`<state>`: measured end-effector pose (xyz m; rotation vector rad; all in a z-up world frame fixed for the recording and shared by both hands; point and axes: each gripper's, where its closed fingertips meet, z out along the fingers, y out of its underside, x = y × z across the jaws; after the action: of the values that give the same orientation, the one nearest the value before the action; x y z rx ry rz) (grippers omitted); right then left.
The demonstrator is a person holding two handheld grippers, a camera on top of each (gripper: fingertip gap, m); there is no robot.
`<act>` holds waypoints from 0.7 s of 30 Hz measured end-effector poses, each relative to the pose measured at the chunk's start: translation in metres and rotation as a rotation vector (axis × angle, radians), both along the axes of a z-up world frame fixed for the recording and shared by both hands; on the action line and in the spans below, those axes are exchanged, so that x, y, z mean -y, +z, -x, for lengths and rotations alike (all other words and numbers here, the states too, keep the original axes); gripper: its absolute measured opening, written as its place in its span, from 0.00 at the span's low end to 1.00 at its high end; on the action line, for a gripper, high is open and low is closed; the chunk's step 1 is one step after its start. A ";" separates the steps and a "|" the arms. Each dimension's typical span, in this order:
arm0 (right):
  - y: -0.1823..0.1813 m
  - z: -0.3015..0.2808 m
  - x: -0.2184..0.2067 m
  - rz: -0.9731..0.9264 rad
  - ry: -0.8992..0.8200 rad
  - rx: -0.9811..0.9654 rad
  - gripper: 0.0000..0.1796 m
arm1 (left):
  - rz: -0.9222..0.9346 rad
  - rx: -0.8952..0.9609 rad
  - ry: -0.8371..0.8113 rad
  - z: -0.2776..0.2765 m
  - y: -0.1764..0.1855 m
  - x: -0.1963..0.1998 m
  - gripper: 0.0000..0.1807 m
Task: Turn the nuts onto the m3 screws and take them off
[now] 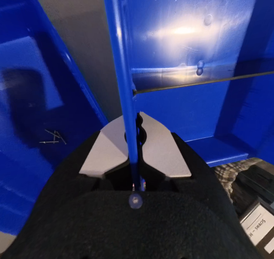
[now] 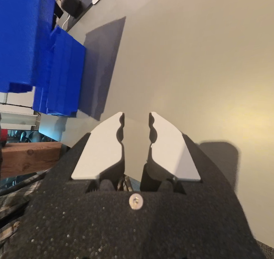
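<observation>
In the left wrist view my left gripper (image 1: 132,115) is shut on the thin side wall (image 1: 118,59) of a blue plastic bin (image 1: 185,36). The wall runs straight up between the two white fingers. The bin's inside shows to the right, shiny and bare. A second blue bin (image 1: 22,88) at the left holds several small thin screws (image 1: 54,137) on its floor. No nuts show. In the right wrist view my right gripper (image 2: 136,113) is open and empty, held over the beige table (image 2: 192,59).
In the right wrist view, blue bins (image 2: 63,76) stand at the table's left side, with a wooden block (image 2: 29,156) below them and a dark device (image 2: 71,5) at the top. A white labelled card (image 1: 255,228) and plaid cloth (image 1: 226,173) lie at the lower right of the left wrist view. About 35 centimeters separates my left fingertips from my right.
</observation>
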<state>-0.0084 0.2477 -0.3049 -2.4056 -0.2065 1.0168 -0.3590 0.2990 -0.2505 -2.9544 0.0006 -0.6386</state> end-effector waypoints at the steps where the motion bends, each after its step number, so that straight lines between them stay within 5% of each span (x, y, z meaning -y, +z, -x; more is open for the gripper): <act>1: -0.001 0.000 0.000 0.001 -0.001 -0.004 0.17 | 0.016 -0.014 0.006 -0.004 -0.006 0.001 0.02; 18: -0.004 0.002 0.001 -0.004 0.007 -0.032 0.17 | 0.200 -0.150 0.042 -0.043 -0.100 0.024 0.03; 21: -0.006 0.005 0.001 0.001 0.014 -0.029 0.18 | 0.186 -0.138 0.047 -0.049 -0.103 0.022 0.10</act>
<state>-0.0135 0.2470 -0.3110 -2.3916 -0.2128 1.0582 -0.3100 0.2771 -0.3538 -3.1610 -0.1218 -0.4501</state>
